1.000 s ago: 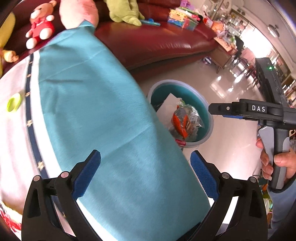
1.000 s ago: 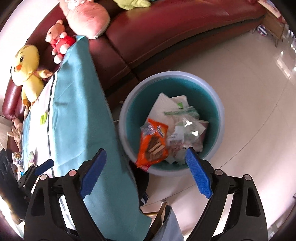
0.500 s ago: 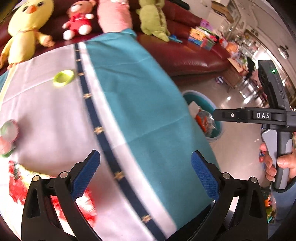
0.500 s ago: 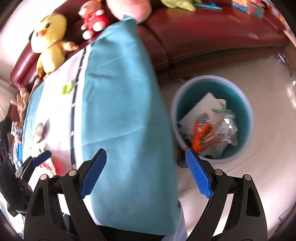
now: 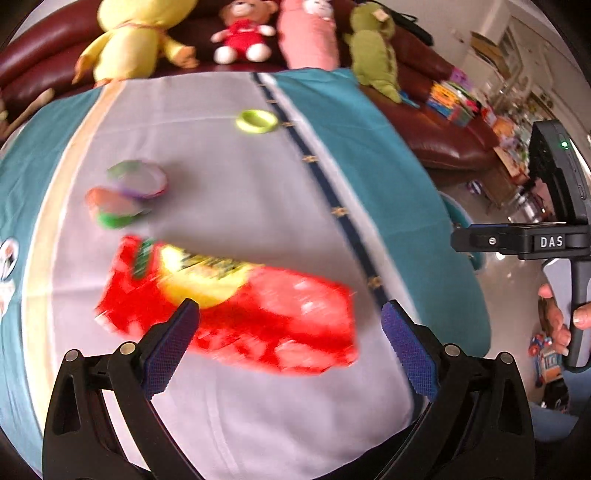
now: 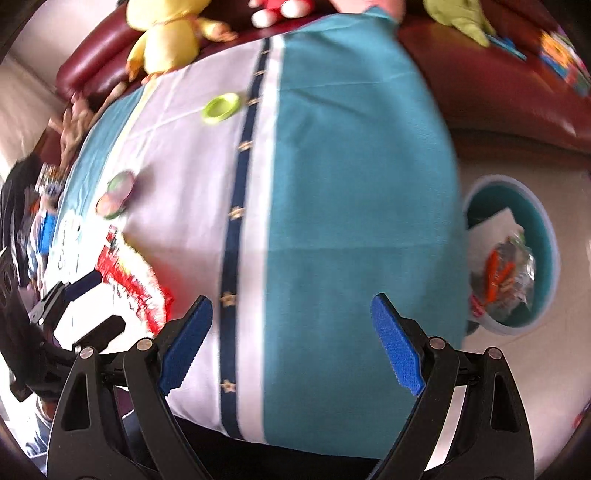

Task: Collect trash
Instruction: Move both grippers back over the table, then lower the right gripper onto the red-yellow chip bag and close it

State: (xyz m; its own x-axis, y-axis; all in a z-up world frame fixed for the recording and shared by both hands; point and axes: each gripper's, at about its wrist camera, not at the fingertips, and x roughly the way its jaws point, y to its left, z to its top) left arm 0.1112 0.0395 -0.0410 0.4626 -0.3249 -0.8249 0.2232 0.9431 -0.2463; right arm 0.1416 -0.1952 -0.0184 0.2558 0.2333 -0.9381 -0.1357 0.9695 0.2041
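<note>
left gripper (image 5: 290, 347) over the table (image 5: 369, 155), jaws spread wide, nothing between the pads. directly ahead of it lies a red bag (image 5: 240, 306): flat, crinkled snack wrapper, bright red with a yellow round patch and a dark green strip near its left end. print is blurred, cannot be read. it lies on the pale centre panel of the cloth, long side running left to right, its near edge between the two blue pads in the picture. contact with the pads cannot be told.

beyond the bag, to the left: two small round cups (image 5: 129, 195), one purple-rimmed, one red over green, touching or overlapping, blurred. farther back, a green ring (image 5: 256, 121) just beside the navy stripe.

right gripper (image 6: 291, 345) over the teal side panel, jaws likewise wide apart and empty. the bag shows at the left of this view (image 6: 136, 277), well apart from its pads.

bin (image 6: 546, 221) on the floor to the right of the table, teal inside, holding white paper, an orange wrapper and clear plastic.

plush toys (image 5: 243, 33) line the sofa behind.
</note>
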